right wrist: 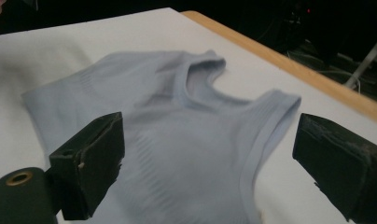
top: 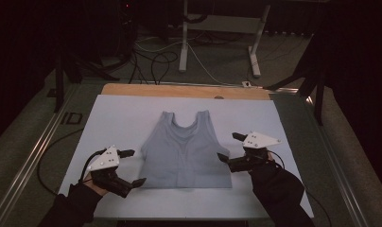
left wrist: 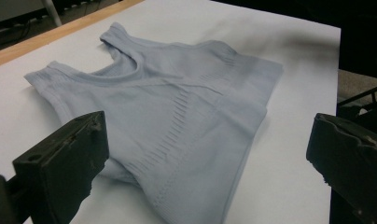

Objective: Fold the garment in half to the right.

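A pale blue sleeveless top [top: 185, 150] lies flat in the middle of the white table cover [top: 123, 118], its straps toward the far edge and its hem toward me. My left gripper [top: 133, 167] is open just off the top's left side, near the hem corner. My right gripper [top: 230, 146] is open beside the top's right edge. In the left gripper view the top [left wrist: 177, 121] lies between and beyond the wide-apart jaws. In the right gripper view the top [right wrist: 177, 140] spreads ahead, with one strap [right wrist: 270, 116] near the right jaw.
A wooden strip [top: 184, 91] shows along the table's far edge. Beyond it, on the dark floor, stand a white desk frame [top: 217, 42] and loose cables [top: 151, 61]. Metal rails [top: 33, 156] run along both sides of the table.
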A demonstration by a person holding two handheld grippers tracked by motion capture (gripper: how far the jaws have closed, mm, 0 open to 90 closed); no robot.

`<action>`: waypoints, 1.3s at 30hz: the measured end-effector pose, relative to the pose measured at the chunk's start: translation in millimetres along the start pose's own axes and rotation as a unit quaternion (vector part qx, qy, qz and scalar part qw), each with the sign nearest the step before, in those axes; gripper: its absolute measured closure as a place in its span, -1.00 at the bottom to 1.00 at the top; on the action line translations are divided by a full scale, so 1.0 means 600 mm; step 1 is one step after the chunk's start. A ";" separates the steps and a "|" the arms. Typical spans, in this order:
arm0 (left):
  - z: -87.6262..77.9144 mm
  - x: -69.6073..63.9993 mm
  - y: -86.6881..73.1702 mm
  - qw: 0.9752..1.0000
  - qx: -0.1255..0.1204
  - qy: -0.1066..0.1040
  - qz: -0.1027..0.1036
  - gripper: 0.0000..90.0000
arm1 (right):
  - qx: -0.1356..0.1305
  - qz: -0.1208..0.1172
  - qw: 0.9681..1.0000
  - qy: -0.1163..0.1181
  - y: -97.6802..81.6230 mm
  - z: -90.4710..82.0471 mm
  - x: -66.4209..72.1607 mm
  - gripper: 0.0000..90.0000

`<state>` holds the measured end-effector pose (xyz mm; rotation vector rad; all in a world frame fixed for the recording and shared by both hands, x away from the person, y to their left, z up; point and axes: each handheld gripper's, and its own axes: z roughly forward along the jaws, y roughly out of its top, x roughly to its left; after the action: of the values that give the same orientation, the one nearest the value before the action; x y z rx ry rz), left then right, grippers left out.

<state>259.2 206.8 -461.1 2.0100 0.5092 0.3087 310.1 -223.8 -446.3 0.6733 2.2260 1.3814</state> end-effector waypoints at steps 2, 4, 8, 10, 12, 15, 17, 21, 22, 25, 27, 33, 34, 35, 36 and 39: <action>0.003 -0.001 0.003 1.000 0.004 0.002 0.000 -0.99 | 0.000 -0.003 1.000 0.004 0.012 0.012 -0.002 -0.79; 0.006 -0.001 0.004 1.000 0.006 0.005 -0.004 -0.99 | 0.000 -0.007 1.000 0.007 0.018 0.018 -0.003 -0.79; 0.012 -0.003 0.009 1.000 0.012 0.007 -0.009 -0.99 | -0.003 -0.011 1.000 0.015 0.046 0.048 -0.002 -0.79; 0.015 -0.004 0.011 1.000 0.013 0.009 -0.012 -0.99 | -0.005 -0.011 1.000 0.015 0.055 0.059 -0.002 -0.79; 0.019 -0.008 0.013 1.000 0.014 0.013 -0.012 -0.99 | -0.009 -0.002 1.000 0.015 0.062 0.070 -0.002 -0.79; 0.024 -0.012 0.018 0.999 0.021 0.024 -0.014 -0.99 | -0.011 -0.002 1.000 0.010 0.074 0.085 0.000 -0.79; 0.026 -0.014 0.020 0.999 0.022 0.034 -0.023 -0.99 | -0.015 -0.002 1.000 0.010 0.082 0.094 -0.001 -0.79; 0.034 -0.017 0.021 0.997 0.029 0.065 -0.026 -0.99 | -0.017 -0.002 1.000 0.005 0.096 0.114 -0.002 -0.79; 0.036 -0.017 0.020 0.997 0.029 0.065 -0.030 -0.99 | -0.017 -0.004 1.000 0.004 0.099 0.119 -0.004 -0.79; 0.043 -0.019 0.018 0.996 0.036 0.071 -0.029 -0.99 | -0.012 -0.004 1.000 0.004 0.107 0.135 -0.005 -0.79; 0.047 -0.020 0.017 0.996 0.039 0.071 -0.032 -0.99 | -0.009 -0.006 1.000 0.003 0.112 0.146 -0.007 -0.79; 0.056 -0.026 0.014 0.996 0.047 0.069 -0.031 -0.99 | -0.004 0.001 1.000 0.008 0.126 0.176 -0.010 -0.79; 0.056 -0.027 0.014 0.996 0.048 0.072 -0.032 -0.99 | -0.004 0.006 1.000 0.008 0.129 0.183 -0.009 -0.79; 0.058 -0.029 0.013 0.995 0.051 0.076 -0.030 -0.99 | -0.003 0.008 1.000 0.009 0.130 0.187 -0.009 -0.79; 0.059 -0.029 0.013 0.995 0.051 0.079 -0.030 -0.99 | -0.001 0.010 1.000 0.009 0.133 0.191 -0.009 -0.79; 0.064 -0.031 0.011 0.994 0.058 0.089 -0.034 -0.99 | -0.001 0.022 1.000 0.011 0.138 0.206 -0.010 -0.79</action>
<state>260.7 165.2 -473.2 2.0824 0.7202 0.4288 402.2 -110.0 -421.2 0.7131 2.2386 1.4185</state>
